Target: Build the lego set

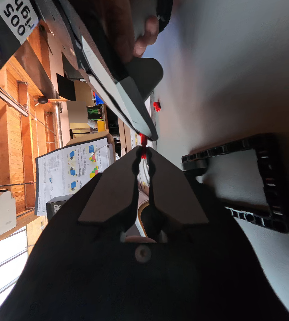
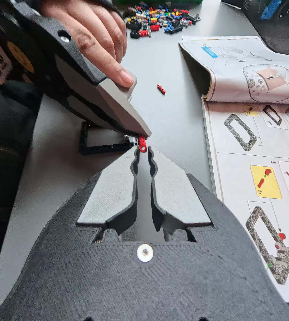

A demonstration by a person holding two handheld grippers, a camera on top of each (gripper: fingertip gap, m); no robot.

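A short red pin (image 2: 142, 142) hangs in the air between the two gripper tips. My left gripper (image 1: 143, 151) is shut on one end of it (image 1: 143, 155); it enters the right wrist view from the upper left (image 2: 144, 135). My right gripper (image 2: 143, 147) has its jaws narrowly apart, with the pin's ringed end between the tips. A black rectangular beam frame (image 2: 103, 147) lies flat on the grey table just behind the tips, partly hidden by the left gripper, and also shows in the left wrist view (image 1: 272, 175). A second red pin (image 2: 161, 89) lies loose beyond it.
An open instruction booklet (image 2: 244, 139) covers the table on the right. A pile of mixed small pieces (image 2: 159, 19) sits at the far edge, with a dark box (image 2: 279, 13) at the far right. A person's hand (image 2: 97, 40) holds the left gripper. The tips of both grippers are at nearly the same place.
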